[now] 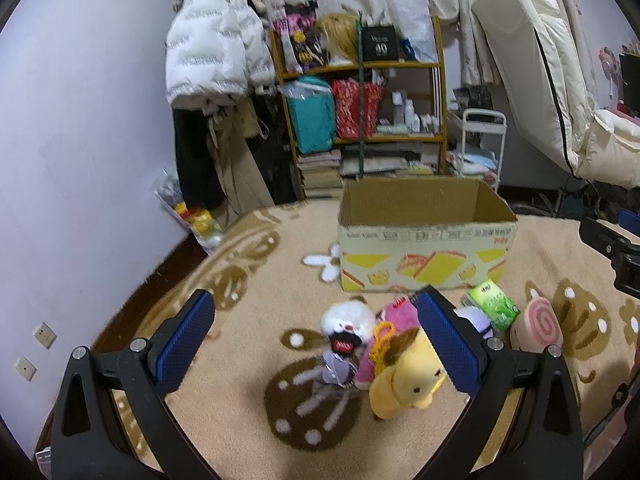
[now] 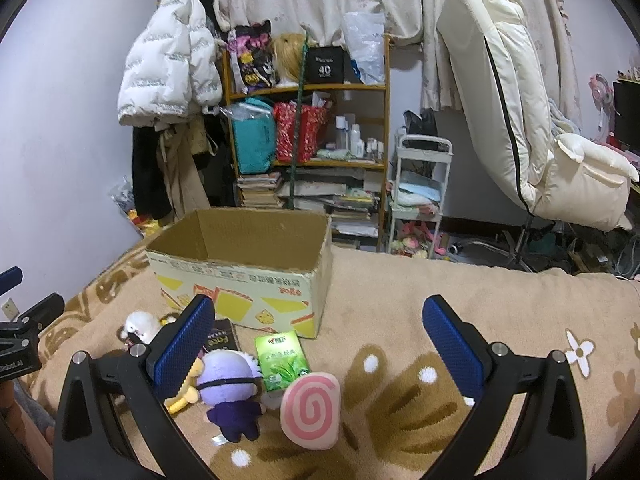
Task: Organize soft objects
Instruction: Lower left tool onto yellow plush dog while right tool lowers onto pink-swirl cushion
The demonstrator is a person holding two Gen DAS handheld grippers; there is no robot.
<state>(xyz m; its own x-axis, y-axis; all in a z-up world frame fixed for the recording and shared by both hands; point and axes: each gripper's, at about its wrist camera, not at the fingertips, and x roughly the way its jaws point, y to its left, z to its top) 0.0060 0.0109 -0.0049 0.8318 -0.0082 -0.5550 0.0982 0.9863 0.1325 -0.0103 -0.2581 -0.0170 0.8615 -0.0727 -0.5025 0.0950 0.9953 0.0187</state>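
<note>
Beige carpet (image 2: 440, 292) with brown flower patterns covers the surface where everything sits, and it is the biggest thing in both views. On it stands an open cardboard box (image 2: 248, 280), printed with yellow cheese or cake pictures and a line of red script too blurred to read. As far as its visible inside walls show, nothing has gone into it, so the sorting appears barely begun; the bottom is hidden from both cameras.

All the soft toys lie on the carpet just in front of the box. Largest is the yellow plush dog (image 1: 404, 380), touching a pink plush (image 1: 396, 316) with a yellow clip. Beside them lie a white fluffy toy (image 1: 348, 320) and a small grey doll (image 1: 332, 376). Over to the right sit a purple-headed doll (image 2: 230, 384), a pink swirl cushion (image 2: 310, 408), and a green tea packet (image 2: 282, 356) whose lettering cannot be made out. A white plush rabbit's ears (image 1: 324, 264) stick out at the box's left side.

On the shelf behind, a black bag (image 2: 324, 66) reads "40".

The left gripper (image 1: 316, 336) is spread wide and holds nothing, hovering above the dog and pink plush. The right gripper (image 2: 320, 344) is equally wide and empty, above the swirl cushion.
</note>
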